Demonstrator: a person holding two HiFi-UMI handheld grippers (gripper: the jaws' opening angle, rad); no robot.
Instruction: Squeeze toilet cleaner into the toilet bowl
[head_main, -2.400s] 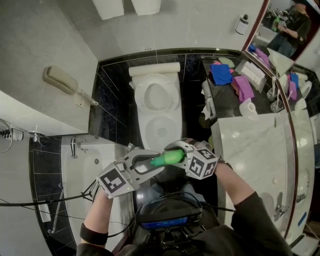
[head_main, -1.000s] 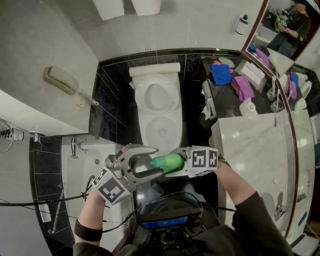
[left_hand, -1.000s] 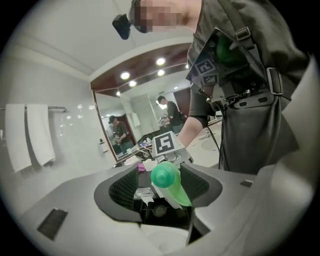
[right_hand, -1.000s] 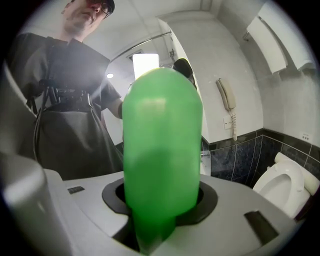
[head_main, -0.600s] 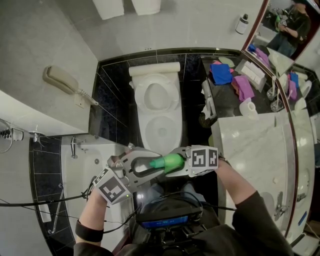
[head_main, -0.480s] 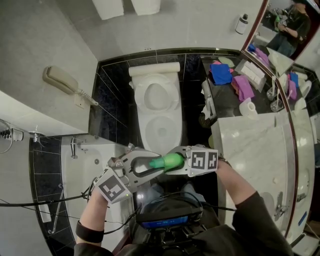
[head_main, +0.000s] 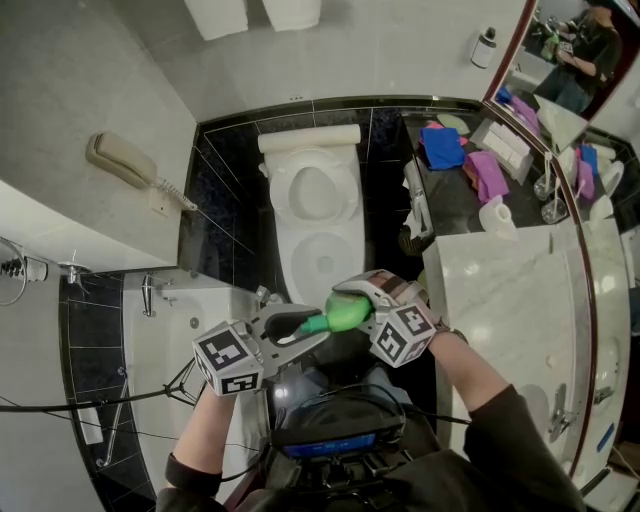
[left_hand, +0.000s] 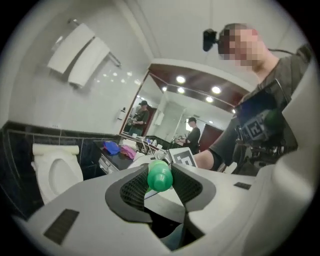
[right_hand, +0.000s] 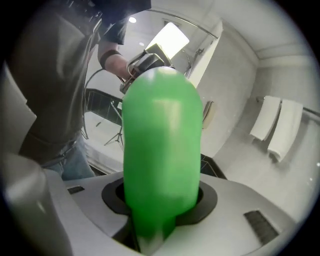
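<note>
A green toilet-cleaner bottle (head_main: 347, 312) is held level in front of me, below the white toilet (head_main: 313, 225). My right gripper (head_main: 352, 303) is shut on the bottle's body (right_hand: 160, 145), which fills the right gripper view. My left gripper (head_main: 298, 324) comes in from the left. Its jaws have just been closing, and the bottle's green cap (left_hand: 160, 176) now sits pinched between the black pads (left_hand: 131, 188). In the left gripper view the toilet (left_hand: 52, 175) stands at the far left.
A marble vanity counter (head_main: 500, 300) runs along the right. Behind it, a dark shelf (head_main: 447, 200) carries blue (head_main: 440, 147) and pink cloths (head_main: 485, 175). The bathtub (head_main: 170, 330) lies at left and a wall phone (head_main: 125, 160) hangs above it. My legs are close below.
The left jaws, wide around the cap a second ago, have closed onto it. Both grippers have rolled. The left one sank, and the right one shifted with the bottle.
</note>
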